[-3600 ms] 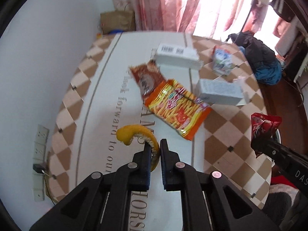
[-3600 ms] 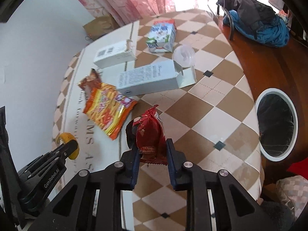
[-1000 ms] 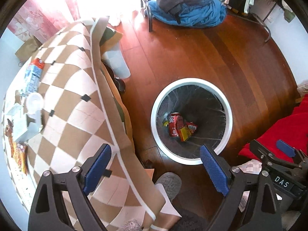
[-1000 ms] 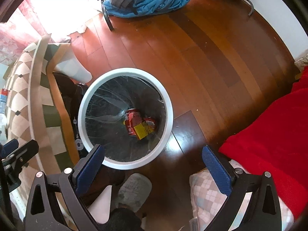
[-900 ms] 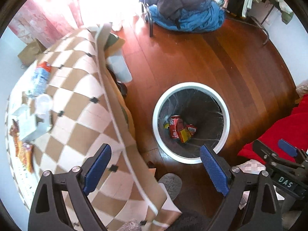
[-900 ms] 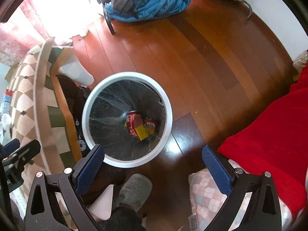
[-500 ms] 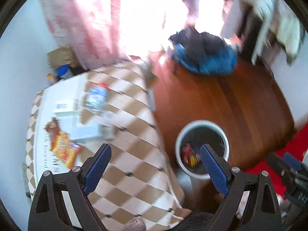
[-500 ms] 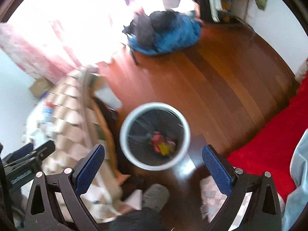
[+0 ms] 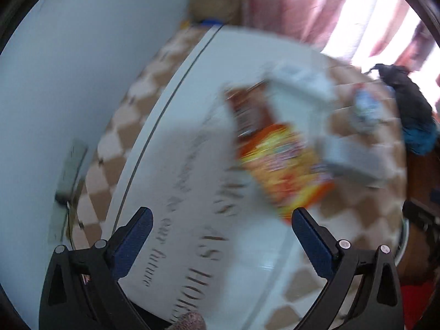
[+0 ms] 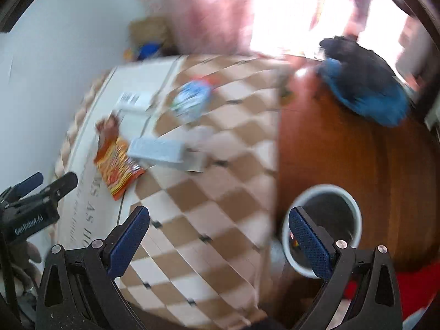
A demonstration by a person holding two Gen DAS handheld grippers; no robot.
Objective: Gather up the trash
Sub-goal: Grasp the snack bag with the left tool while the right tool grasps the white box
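Both views are motion-blurred. My left gripper is open and empty above the table, short of an orange snack bag. A brown wrapper and white boxes lie beyond it. My right gripper is open and empty over the table's checkered cloth. It sees the orange snack bag, a white box, a blue-white carton and the white-rimmed bin on the floor to the right, with some trash inside.
A blue and black bundle lies on the wooden floor. A brown paper bag sits by the pink curtains. A wall is left of the table. The left gripper body shows at the right view's left edge.
Both grippers held trash, then hung open over the bin with that trash inside. Since then both have swung from the bin back toward the table.
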